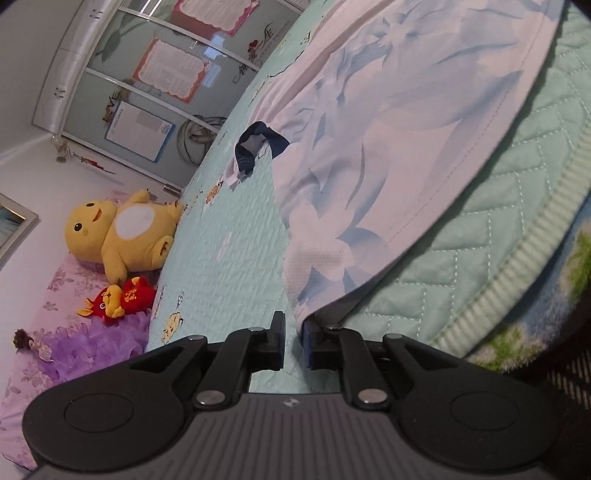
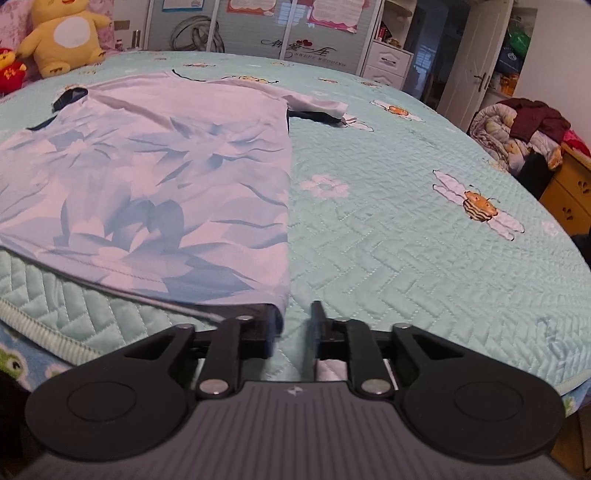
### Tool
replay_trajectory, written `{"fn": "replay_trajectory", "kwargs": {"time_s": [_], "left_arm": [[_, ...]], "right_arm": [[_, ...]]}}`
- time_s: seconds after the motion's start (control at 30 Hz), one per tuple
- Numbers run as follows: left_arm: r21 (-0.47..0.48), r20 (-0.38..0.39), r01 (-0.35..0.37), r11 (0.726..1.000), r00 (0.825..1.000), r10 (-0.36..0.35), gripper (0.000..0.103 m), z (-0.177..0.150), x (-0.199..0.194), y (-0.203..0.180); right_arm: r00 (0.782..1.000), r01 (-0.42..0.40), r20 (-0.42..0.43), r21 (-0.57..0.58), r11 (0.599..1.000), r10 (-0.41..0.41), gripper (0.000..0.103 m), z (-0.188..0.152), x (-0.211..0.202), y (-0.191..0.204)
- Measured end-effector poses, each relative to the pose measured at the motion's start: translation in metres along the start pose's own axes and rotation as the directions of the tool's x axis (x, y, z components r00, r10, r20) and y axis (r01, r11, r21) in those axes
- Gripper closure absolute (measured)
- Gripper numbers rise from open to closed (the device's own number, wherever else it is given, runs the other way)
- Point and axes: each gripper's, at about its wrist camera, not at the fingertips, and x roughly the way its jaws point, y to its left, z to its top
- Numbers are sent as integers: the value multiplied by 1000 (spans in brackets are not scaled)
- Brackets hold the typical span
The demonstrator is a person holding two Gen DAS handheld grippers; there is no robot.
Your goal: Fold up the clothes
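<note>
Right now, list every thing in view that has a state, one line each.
Shirt: spread flat on the bed, not yet folded.
Right sleeve: stretched outward, flat.
Left gripper: open, at the shirt's hem corner.
Right gripper: open, at the other hem corner.
Yellow plush: leaning on the headboard.
Door: ajar.

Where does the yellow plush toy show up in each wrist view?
Left wrist: yellow plush toy at left middle, beside the quilt's edge.
Right wrist: the toy in the top left corner, beyond the shirt.
Shared landmark: red plush beside it.
</note>
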Motion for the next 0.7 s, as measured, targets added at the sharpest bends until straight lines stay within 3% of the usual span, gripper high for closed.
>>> {"fn": "replay_trajectory", "kwargs": {"time_s": [0.03, 0.1, 0.17, 0.7], "left_arm": [[-4, 1, -1, 1000, 1000, 1, 86, 0, -1, 1], [-12, 6, -21, 1000, 1000, 21, 70, -2, -4, 2], [-17, 15, -44, 999, 999, 45, 61, -3, -6, 3], [57, 105, -9, 998, 995, 3, 56, 16, -34, -18]], "right_arm": [[1000, -5, 11, -20, 1000, 6, 74, 0, -2, 4], [999, -16, 32, -59, 998, 18, 74, 1, -6, 11], [998, -25, 53, -99, 995, 31, 74, 2, -10, 18], [986, -38, 138, -356, 934, 93, 62, 5, -25, 69]]}}
